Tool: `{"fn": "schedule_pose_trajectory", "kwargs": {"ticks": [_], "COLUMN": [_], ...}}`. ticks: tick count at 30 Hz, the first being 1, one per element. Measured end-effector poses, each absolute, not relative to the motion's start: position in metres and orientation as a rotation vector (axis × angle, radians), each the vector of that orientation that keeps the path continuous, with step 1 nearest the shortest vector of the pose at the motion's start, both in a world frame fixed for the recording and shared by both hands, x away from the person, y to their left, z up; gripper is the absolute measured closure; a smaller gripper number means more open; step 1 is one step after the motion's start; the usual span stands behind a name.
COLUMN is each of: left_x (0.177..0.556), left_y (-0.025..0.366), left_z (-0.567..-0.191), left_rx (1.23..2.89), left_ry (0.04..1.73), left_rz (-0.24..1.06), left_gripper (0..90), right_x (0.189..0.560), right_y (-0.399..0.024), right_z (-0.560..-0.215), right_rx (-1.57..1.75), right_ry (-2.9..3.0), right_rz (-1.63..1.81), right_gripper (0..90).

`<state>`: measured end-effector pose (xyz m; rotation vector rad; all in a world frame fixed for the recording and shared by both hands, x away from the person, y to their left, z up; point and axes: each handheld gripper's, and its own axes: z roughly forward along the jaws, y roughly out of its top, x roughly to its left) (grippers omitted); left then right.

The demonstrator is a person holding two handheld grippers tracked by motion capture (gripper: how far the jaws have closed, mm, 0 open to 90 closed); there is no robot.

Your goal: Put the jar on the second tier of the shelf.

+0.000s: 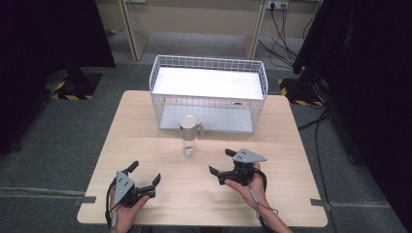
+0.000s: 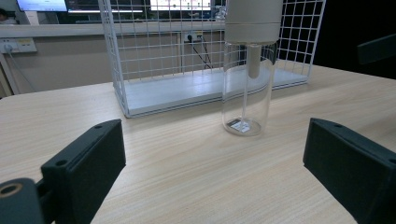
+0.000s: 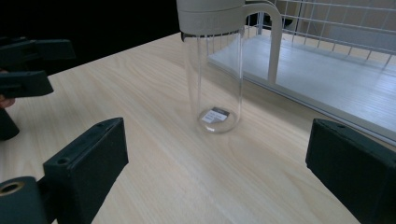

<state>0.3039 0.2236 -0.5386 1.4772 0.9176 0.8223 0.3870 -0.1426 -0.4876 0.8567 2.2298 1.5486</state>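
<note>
Pale wood bench [image 1: 145, 126], grey carpet [image 1: 58, 136] around; bottle [image 1: 189, 136] before wire basket [image 1: 209, 73]; my left claw [image 1: 145, 174] and right claw [image 1: 219, 161] near bottle, both apart, empty.

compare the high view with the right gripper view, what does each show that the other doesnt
High view alone: the whole wire basket, the grey floor and the right claw seen from above, open.
Right gripper view alone: the label at the bottle's base and the looped handle close up.
Both: the clear bottle upright on the wooden table, apart from the claws, and the left claw, open.
</note>
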Motion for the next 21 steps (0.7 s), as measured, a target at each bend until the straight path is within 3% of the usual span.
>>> {"fn": "schedule_pose_trajectory", "kwargs": {"ticks": [21], "left_x": [0.304], "left_y": [0.224], "left_z": [-0.538], "left_rx": [1.485], "left_ry": [0.915], "left_rz": [0.820], "left_gripper": [5.2], "right_x": [0.428], "right_y": [-0.095], "right_z": [-0.491], "right_rx": [0.824], "right_ry": [2.222], "right_rz": [1.535], "right_gripper": [10.5]}}
